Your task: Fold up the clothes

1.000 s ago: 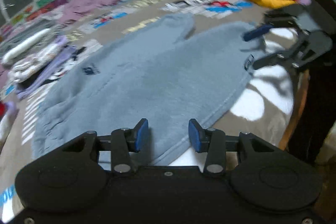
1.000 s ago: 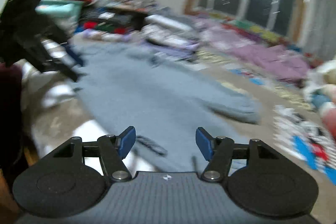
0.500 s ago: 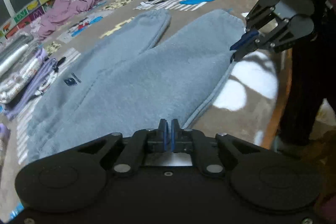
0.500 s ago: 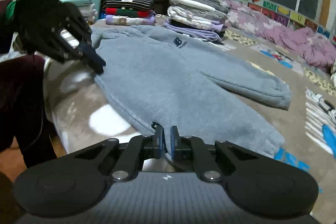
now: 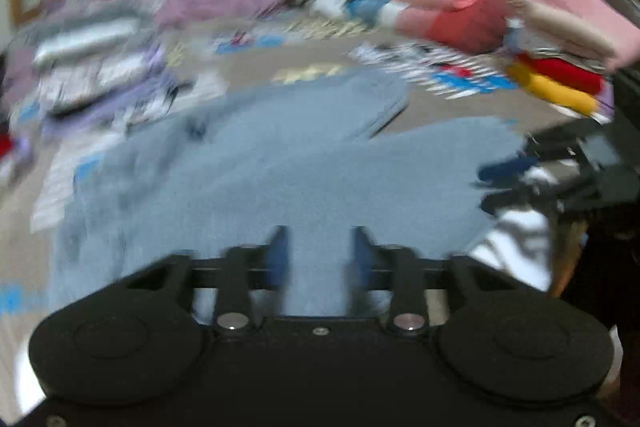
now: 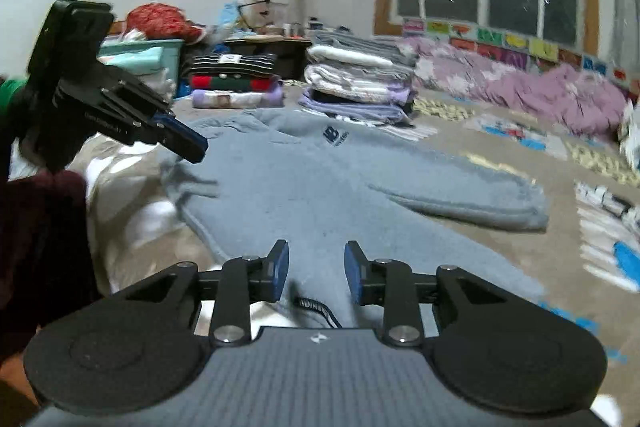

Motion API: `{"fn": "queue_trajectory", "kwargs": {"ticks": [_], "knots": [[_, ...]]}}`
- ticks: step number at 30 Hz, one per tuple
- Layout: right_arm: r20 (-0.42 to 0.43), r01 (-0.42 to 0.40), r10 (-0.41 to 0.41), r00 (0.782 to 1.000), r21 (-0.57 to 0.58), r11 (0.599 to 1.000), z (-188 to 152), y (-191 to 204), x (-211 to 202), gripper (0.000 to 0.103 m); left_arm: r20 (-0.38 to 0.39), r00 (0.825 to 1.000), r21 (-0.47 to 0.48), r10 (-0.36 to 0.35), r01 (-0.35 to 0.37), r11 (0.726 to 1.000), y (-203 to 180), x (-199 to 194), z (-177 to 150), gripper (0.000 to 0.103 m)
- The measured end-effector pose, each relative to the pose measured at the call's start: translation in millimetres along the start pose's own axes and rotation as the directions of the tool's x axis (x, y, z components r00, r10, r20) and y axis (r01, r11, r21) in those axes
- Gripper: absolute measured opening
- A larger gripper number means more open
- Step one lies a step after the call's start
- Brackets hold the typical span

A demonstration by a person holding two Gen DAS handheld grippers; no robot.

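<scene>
Both your grippers stand with fingers spread. Left view, blurred: left gripper (image 5: 318, 255) over the grey pants (image 5: 304, 163), right gripper at 3 o'clock. Right view: right gripper (image 6: 316, 267) over the pants' cuff, left gripper (image 6: 182, 141) at 10 o'clock.

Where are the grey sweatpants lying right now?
The grey sweatpants lie spread flat on the patterned mat, directly ahead of the open right gripper in the right wrist view, with folded clothes stacks behind them.
</scene>
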State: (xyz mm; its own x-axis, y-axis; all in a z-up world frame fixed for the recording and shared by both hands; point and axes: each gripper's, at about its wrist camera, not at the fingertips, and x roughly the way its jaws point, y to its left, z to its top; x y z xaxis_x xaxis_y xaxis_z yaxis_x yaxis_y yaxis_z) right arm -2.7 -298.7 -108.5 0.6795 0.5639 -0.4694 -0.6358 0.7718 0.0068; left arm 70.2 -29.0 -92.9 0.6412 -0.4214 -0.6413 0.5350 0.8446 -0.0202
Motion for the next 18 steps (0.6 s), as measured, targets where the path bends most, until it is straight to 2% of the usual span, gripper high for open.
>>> {"fn": "queue_trajectory", "kwargs": {"ticks": [2,3,5,7,11,14,15,18], "knots": [[-0.072,-0.007,0.009,0.997,0.021,1.000,-3.4,-3.2,6.4,0.034,-0.084,0.996,0.024,0.012,-0.010,1.000,-6.3,13.1,-16.5,0.046],[-0.109,-0.010,0.014,0.994,0.032,0.999,-5.2,-4.8,9.7,0.035,-0.072,0.997,0.055,0.022,-0.018,0.998,-12.1,9.1,-19.7,0.046],[-0.163,-0.011,0.018,0.986,0.040,0.999,-8.4,-6.4,12.5,0.035,-0.073,0.997,0.051,0.018,-0.014,0.999,-12.6,3.5,-17.2,0.046],[-0.158,-0.003,0.006,0.987,0.017,1.000,-10.3,-3.5,5.0,0.035,-0.052,0.998,0.047,0.029,-0.026,0.999,-10.2,-2.6,-11.8,0.046],[-0.043,-0.019,0.022,0.999,0.067,0.998,-3.6,-8.7,-7.2,0.034,0.049,0.997,0.026,0.068,-0.069,0.997,-8.3,-8.1,8.3,0.045],[0.036,0.030,-0.034,0.999,0.099,0.995,6.5,-15.3,-3.0,0.035,0.096,0.993,0.029,0.072,-0.076,0.997,-16.1,5.0,28.1,0.042],[0.057,0.050,-0.056,0.997,0.107,0.993,9.7,-18.2,-0.3,0.035,0.105,0.992,0.033,0.070,-0.073,0.997,-19.8,12.1,35.4,0.036],[0.117,0.101,-0.123,0.985,0.177,0.979,17.6,-35.6,8.8,0.035,0.120,0.992,0.029,0.029,-0.033,0.999,-33.1,32.8,55.7,0.035]]}}
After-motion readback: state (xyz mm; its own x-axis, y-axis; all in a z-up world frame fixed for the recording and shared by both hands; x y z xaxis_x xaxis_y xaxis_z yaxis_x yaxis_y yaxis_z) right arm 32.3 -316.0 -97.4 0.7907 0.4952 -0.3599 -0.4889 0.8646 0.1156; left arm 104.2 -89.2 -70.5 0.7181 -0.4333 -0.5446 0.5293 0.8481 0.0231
